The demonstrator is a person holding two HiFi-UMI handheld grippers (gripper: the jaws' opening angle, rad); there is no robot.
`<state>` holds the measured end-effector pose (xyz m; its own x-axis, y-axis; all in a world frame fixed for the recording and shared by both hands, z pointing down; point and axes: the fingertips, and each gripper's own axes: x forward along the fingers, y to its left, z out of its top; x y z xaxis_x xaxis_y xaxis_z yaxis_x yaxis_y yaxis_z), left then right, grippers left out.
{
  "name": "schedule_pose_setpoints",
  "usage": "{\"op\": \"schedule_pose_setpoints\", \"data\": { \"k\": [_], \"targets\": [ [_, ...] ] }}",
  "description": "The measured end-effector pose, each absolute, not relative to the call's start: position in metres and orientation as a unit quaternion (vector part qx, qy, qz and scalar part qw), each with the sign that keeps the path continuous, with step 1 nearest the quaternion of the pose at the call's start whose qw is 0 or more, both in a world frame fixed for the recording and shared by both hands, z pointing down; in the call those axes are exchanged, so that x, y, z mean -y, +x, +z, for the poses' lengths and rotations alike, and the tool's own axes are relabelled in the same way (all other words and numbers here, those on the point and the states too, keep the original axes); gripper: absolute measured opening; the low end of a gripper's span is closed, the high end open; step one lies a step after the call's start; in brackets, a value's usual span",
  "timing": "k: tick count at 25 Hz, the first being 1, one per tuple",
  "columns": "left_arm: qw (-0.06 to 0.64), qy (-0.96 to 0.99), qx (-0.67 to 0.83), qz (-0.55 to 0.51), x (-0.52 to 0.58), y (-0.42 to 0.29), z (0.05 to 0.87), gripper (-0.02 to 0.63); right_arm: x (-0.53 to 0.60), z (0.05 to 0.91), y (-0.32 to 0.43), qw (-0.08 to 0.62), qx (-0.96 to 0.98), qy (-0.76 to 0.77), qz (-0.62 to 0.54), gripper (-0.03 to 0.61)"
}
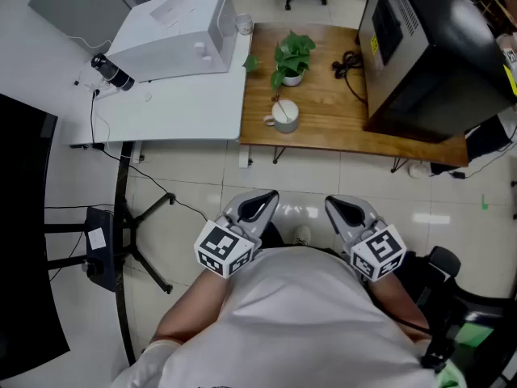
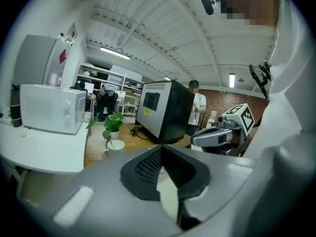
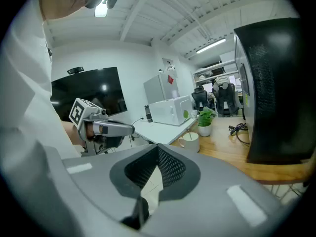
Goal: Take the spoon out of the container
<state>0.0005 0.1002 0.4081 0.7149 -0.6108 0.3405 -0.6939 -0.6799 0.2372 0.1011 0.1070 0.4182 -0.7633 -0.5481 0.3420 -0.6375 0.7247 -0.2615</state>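
A white mug (image 1: 284, 116) stands on the wooden table (image 1: 331, 128), with a spoon (image 1: 277, 103) leaning out of it. The mug also shows far off in the left gripper view (image 2: 114, 145) and the right gripper view (image 3: 190, 140). Both grippers are held close to the person's body, above the floor and well short of the table. My left gripper (image 1: 262, 197) (image 2: 162, 147) is shut and empty. My right gripper (image 1: 339, 204) (image 3: 158, 147) has its pads together with nothing between them.
A potted plant (image 1: 291, 55) stands just behind the mug. A big black appliance (image 1: 428, 47) fills the table's right end, with a coiled cable (image 1: 347, 61) beside it. A white microwave (image 1: 174, 31) sits on the white table (image 1: 161, 111). A stand's legs (image 1: 137, 233) spread at left.
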Motion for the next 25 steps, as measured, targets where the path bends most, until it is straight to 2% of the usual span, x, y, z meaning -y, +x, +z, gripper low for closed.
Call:
{"op": "schedule_pose_setpoints", "data": {
  "k": [9,25],
  "targets": [
    [0.196,0.906,0.355,0.117,-0.064,-0.016,0.422,0.005,-0.066,0.424,0.083,0.13,0.919,0.322,0.189,0.006],
    [0.167,0.939,0.274,0.123,0.089,-0.079,0.415,0.005,0.065,0.415,0.032,0.125,0.876,0.428,0.184,0.005]
  ]
}}
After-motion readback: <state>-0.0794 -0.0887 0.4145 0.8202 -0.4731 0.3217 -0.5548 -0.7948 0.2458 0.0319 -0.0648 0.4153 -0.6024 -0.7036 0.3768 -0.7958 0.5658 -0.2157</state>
